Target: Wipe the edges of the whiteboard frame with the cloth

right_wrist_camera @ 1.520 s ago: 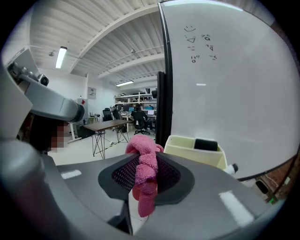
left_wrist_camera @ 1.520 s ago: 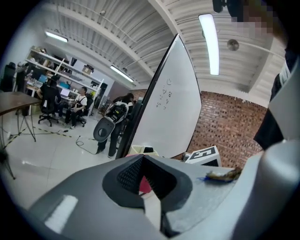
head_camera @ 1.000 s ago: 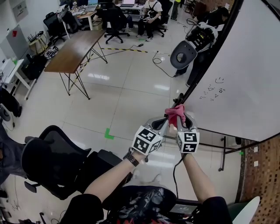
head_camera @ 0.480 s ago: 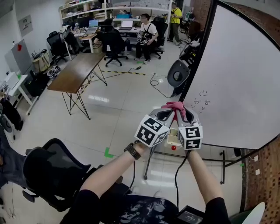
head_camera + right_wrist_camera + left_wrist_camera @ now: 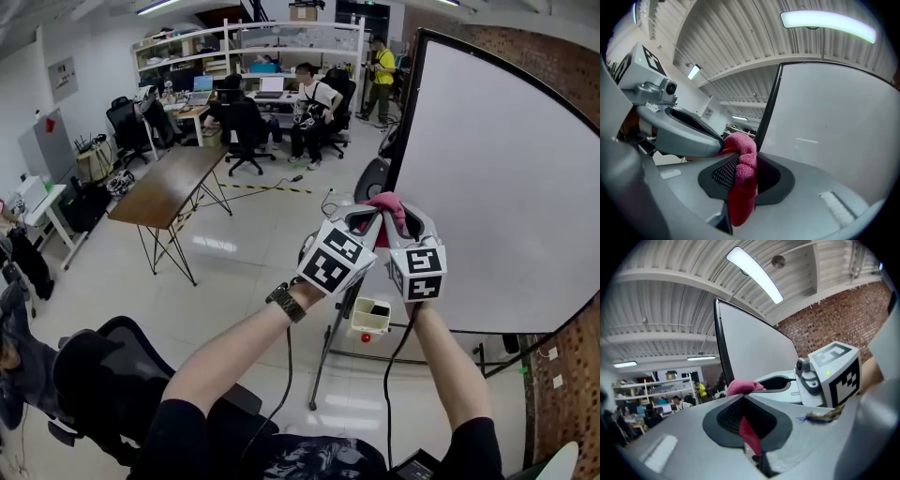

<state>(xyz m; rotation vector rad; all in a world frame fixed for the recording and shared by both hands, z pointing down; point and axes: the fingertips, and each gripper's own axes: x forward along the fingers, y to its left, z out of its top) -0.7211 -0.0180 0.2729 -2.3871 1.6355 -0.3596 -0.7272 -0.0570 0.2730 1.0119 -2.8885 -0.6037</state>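
Open office behind, black whiteboard frame point(image 5: 405, 122) at right; soft pink terry cloth point(image 5: 744, 154) bunched just beside it, pinched by left gripper point(image 5: 368, 220) and right gripper point(image 5: 401, 217) alike; likely light, limp; best held by its folded bulk.

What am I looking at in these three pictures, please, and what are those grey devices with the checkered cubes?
There is no robot here: a person holds a hand-held claw in each hand. The head view comes from a camera on the person's head, looking down at the left claw and the right claw. The other two views come from cameras riding on each claw, looking along its jaws. Both claws are shut on one pink cloth, held at the black frame of the whiteboard. The checkered cubes are part of the claws. Behind is an office floor with a table.
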